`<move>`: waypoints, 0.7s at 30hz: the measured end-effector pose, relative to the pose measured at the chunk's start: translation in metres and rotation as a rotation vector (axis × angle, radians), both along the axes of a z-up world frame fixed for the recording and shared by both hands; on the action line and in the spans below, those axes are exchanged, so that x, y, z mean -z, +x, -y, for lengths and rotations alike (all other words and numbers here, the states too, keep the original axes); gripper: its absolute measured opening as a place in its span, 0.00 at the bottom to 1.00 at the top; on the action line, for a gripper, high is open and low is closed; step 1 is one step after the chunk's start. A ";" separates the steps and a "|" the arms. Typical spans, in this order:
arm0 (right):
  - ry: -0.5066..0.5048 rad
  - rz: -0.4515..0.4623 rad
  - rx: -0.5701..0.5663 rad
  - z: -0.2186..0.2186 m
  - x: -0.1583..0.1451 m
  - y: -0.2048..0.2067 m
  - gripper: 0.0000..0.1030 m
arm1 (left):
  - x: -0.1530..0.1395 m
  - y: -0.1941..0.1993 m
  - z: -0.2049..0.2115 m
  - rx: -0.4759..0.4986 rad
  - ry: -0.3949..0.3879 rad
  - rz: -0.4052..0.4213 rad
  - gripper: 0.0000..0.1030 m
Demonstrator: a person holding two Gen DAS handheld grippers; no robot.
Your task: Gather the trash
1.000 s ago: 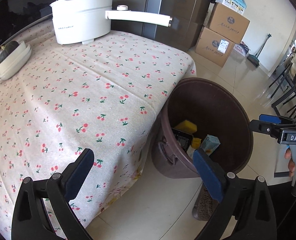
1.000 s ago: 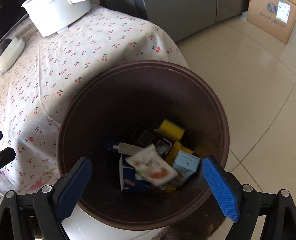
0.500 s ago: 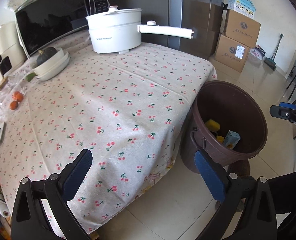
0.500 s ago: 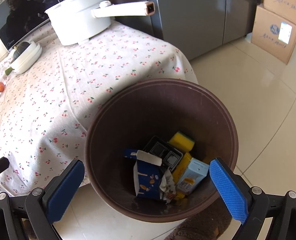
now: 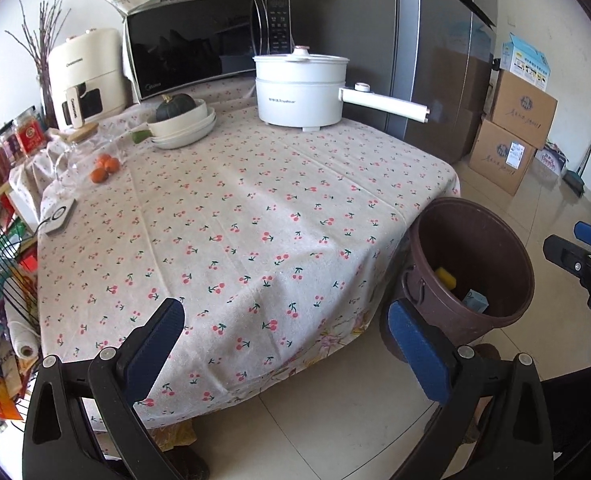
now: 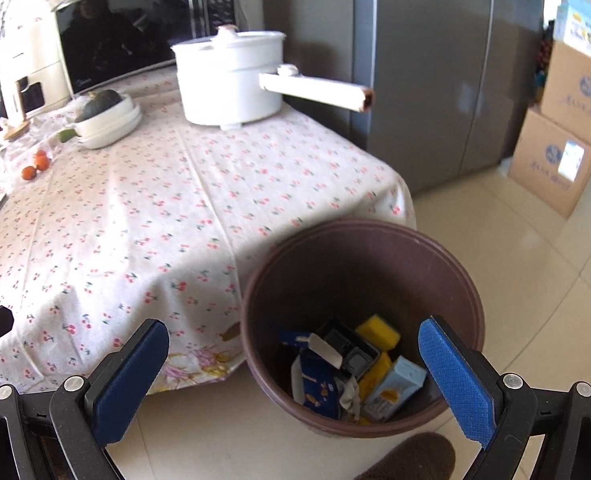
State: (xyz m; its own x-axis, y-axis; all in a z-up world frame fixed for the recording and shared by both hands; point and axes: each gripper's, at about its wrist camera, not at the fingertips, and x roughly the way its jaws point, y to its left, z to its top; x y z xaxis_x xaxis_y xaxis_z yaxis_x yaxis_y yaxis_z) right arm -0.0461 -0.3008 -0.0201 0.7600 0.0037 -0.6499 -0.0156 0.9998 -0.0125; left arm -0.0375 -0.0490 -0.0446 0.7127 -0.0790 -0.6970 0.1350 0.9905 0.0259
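Nearby, both the left gripper [image 5: 283, 344] and right gripper [image 6: 293, 364] hung empty, jaws wide apart, beside the brown trash bin [image 6: 471, 280], where a careless swing risked toppling its wrappers and cartons.

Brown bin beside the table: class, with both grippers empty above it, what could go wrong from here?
1. The brown bin stands close against the hanging tablecloth; a gripper moving back to the table might snag the cloth and drag it.
2. The white pot has a long handle jutting past the table edge, so a passing arm could knock it.
3. The right gripper, jaws wide, might clip the bin's rim and tip it.
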 end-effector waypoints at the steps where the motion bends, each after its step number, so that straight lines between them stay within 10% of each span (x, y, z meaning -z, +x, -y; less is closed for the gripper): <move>1: -0.004 0.015 -0.005 -0.004 -0.003 -0.002 1.00 | -0.003 -0.003 0.000 -0.006 0.001 0.013 1.00; 21: -0.038 0.151 0.020 -0.015 -0.022 -0.019 1.00 | -0.033 -0.023 -0.001 -0.097 -0.016 0.181 1.00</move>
State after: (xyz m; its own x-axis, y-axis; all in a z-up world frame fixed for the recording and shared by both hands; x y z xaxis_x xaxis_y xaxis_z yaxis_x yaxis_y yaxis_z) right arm -0.0652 -0.2862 0.0021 0.8490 -0.0348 -0.5272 0.0092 0.9987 -0.0511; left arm -0.0605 -0.0478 -0.0118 0.8308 -0.0136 -0.5564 0.0335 0.9991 0.0256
